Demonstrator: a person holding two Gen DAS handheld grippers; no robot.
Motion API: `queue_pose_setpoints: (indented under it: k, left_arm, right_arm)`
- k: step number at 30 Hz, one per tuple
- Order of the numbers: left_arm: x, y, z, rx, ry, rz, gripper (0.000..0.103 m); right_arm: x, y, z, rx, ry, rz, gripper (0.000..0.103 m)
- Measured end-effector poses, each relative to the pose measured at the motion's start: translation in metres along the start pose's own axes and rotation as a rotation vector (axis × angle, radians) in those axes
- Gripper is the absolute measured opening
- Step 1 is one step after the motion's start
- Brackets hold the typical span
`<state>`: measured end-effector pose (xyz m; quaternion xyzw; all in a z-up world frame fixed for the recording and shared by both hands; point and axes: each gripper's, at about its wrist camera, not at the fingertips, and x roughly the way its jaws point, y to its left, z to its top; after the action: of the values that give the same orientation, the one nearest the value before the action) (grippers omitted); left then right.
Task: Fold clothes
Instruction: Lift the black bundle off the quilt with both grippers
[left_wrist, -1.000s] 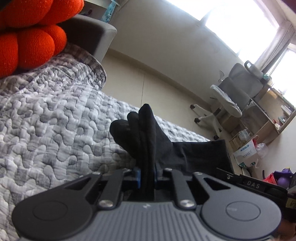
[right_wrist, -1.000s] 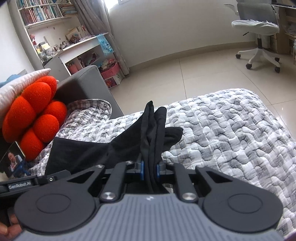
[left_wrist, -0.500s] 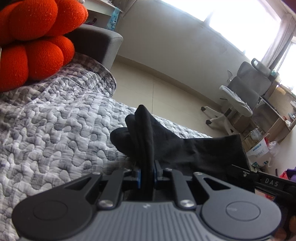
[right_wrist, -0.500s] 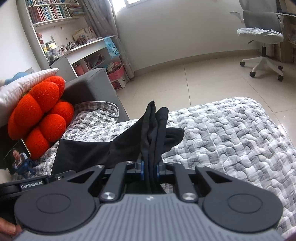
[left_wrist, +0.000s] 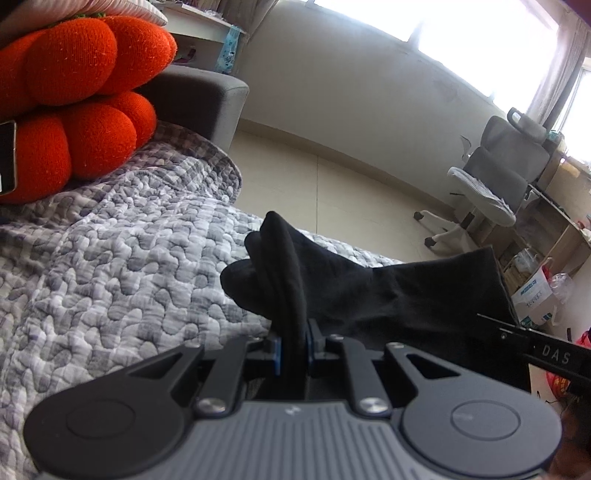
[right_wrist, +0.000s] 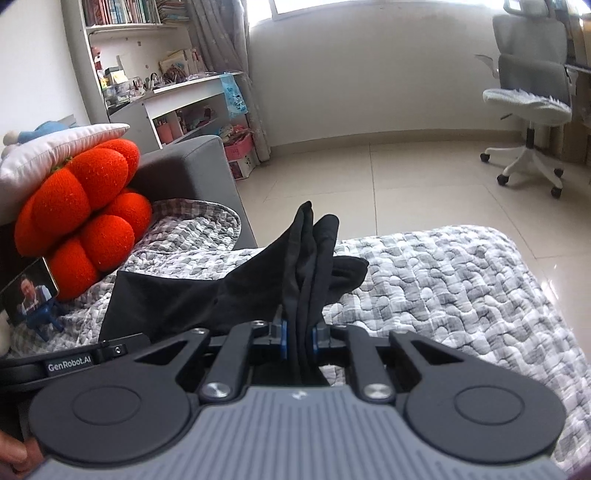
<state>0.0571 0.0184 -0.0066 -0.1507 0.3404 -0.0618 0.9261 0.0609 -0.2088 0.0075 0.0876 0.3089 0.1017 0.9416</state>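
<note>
While both tilt downward over the quilt (left_wrist: 110, 266), left claw (left_wrist: 293, 345) and right claw (right_wrist: 297, 339) each pinch the black garment (left_wrist: 388, 291).

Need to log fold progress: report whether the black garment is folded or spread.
Neither: the black garment hangs stretched between the left gripper and right gripper, its pinched ends bunched.

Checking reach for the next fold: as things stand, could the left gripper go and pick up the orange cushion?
Probably not yet. The left gripper is shut on the black garment, which the right gripper also pinches. The path over the grey quilt to the orange cushion looks free, but it must let go first.
</note>
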Motion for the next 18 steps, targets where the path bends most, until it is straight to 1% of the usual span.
queue_pose_setpoints:
  k: [6, 12, 18]
  left_arm:
    - [-0.012, -0.006, -0.001, 0.038, -0.023, 0.079, 0.012]
    - [-0.021, -0.005, 0.0, 0.043, -0.035, 0.116, 0.012]
    - [-0.028, -0.012, -0.002, 0.085, -0.055, 0.154, 0.012]
  right_arm:
    - [0.001, 0.019, -0.002, -0.053, 0.001, -0.034, 0.014]
    - [0.003, 0.035, -0.004, -0.086, 0.005, -0.072, 0.014]
    - [0.003, 0.041, -0.005, -0.104, -0.002, -0.09, 0.014]
